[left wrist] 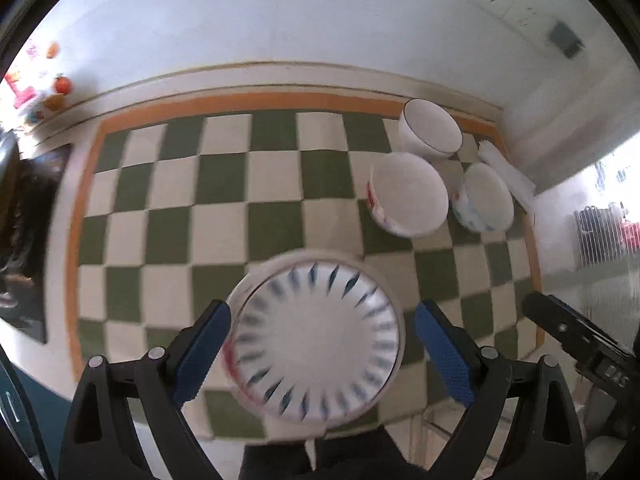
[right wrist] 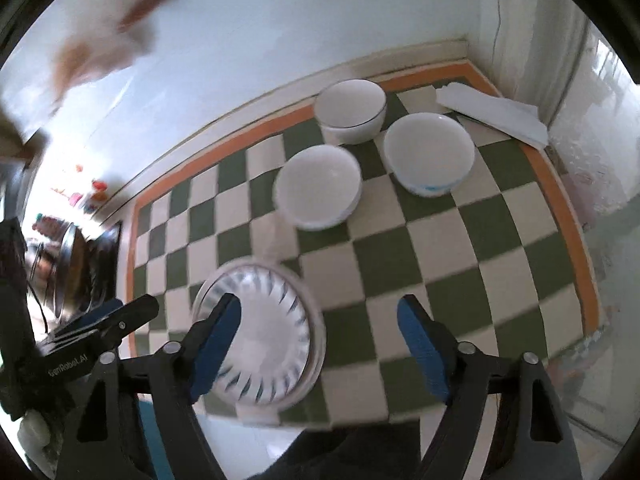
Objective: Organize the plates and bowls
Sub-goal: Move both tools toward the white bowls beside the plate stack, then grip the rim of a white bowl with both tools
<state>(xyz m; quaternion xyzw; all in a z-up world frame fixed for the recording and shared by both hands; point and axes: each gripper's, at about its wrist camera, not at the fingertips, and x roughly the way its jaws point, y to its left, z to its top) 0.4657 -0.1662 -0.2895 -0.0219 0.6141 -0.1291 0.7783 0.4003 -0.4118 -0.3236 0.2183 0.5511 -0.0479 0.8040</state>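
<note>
Left wrist view: left gripper [left wrist: 322,354] spread apart around the plate [left wrist: 316,340], three bowls [left wrist: 408,194] grouped beyond on checkered cloth [left wrist: 224,184].

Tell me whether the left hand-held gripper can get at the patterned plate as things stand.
Probably yes. The left hand-held gripper is open, with the plate right below, between its fingers. Nothing lies on the plate, and the bowls stand well apart.

A home dining corner: a checkered tablecloth [left wrist: 224,184] covers the worktop against a white wall, set with bowls [right wrist: 318,186] and a patterned plate [left wrist: 316,340].
</note>
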